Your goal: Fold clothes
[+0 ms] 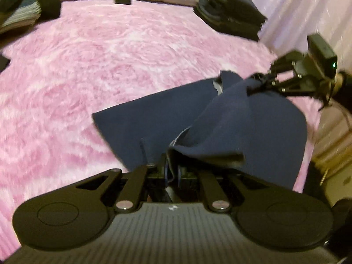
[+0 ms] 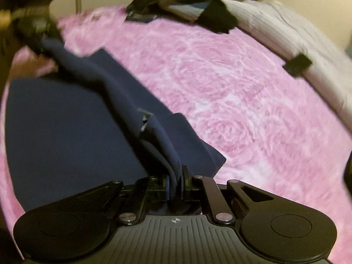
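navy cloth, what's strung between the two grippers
A raised ridge of the navy cloth runs from the right gripper to the left gripper, seen in the right wrist view; both jaws are shut on it.

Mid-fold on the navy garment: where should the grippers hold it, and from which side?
Keep to the raised edge. The navy garment is already pinched there at two ends, by the left gripper and the right gripper, each coming from the near side. The rest lies flat on the pink blanket, so the lifted edge is probably the only easy grip.
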